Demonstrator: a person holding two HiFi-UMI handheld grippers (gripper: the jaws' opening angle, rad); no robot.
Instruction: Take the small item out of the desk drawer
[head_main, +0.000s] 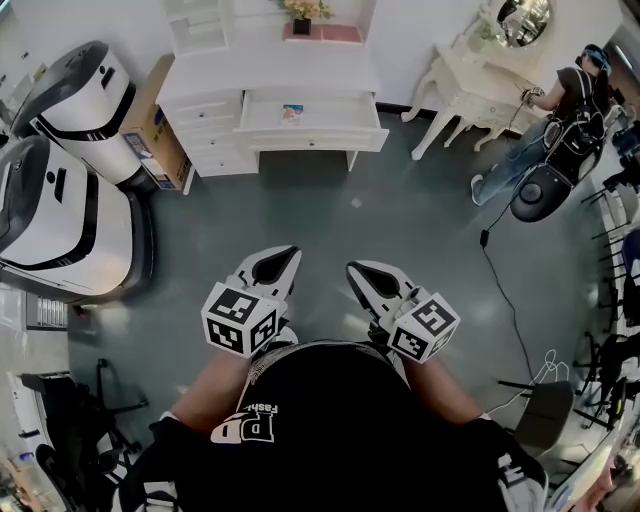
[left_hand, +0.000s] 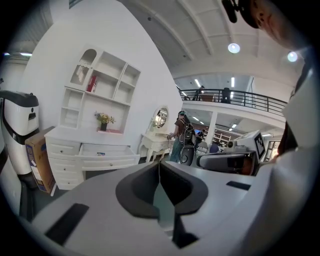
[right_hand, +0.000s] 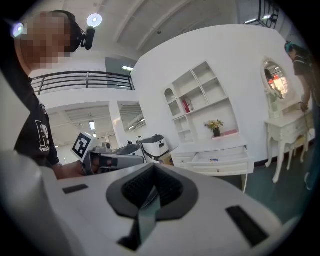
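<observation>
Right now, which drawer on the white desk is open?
The wide middle drawer, pulled out with a small item lying inside. The small drawers stacked at its left are all pushed shut.

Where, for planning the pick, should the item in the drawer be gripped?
Grip the item across its edges, from above through the drawer's open top: it seems to lie flat on the drawer floor, walls around it. Finer shape is too small to tell.
</observation>
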